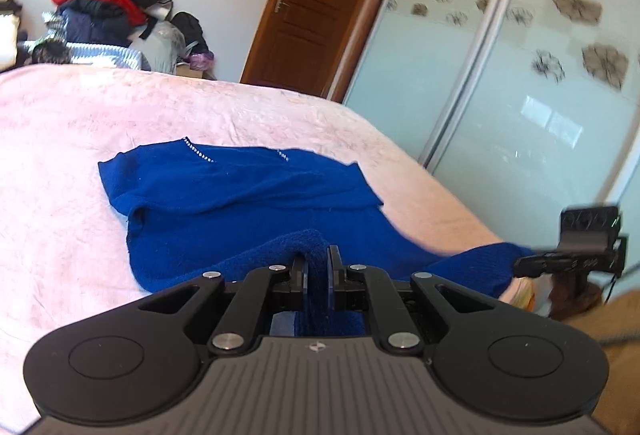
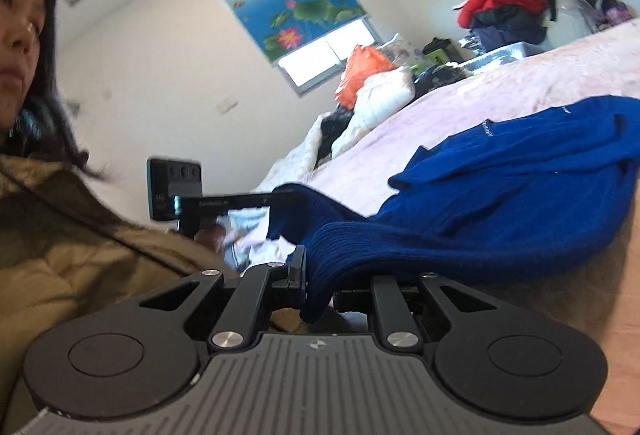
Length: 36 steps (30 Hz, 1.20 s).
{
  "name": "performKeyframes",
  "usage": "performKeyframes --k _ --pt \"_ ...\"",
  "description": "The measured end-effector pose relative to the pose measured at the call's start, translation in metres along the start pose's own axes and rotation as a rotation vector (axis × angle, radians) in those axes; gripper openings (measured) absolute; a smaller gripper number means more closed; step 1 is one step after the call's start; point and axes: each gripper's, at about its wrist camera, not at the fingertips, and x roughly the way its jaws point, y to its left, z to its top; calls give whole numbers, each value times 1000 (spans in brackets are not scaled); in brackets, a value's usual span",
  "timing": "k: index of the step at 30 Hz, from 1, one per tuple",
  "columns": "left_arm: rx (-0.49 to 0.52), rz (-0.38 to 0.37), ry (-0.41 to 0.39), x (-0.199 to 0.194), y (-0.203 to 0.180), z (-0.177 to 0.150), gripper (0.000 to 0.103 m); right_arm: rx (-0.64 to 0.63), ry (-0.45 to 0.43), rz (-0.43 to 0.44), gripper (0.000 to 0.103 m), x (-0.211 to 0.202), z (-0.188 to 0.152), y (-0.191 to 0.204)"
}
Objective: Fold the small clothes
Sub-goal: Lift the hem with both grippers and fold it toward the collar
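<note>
- Now the left claw (image 1: 316,267) is pinching the hem of the blue sweater (image 1: 240,195).
- Right claw (image 2: 318,287) grips another hem corner.
- Sweater lies spread on the pink bed (image 1: 80,123).

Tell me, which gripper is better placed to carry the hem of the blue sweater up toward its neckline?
Probably the left gripper: it pinches the hem facing straight over the blue sweater toward the neckline. The right gripper grips the hem at the bed edge, angled across.
</note>
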Motion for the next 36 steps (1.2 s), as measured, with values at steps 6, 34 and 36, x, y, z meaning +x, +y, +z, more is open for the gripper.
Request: performKeyframes --k 6,34,36 --pt "-95 33 -22 23 19 23 8 117 -99 -63 17 0 9 -38" --pt "-151 335 46 181 89 134 8 168 -193 -319 17 106 137 -198" --pt "-148 352 66 197 95 136 8 177 -186 -337 17 115 143 -211"
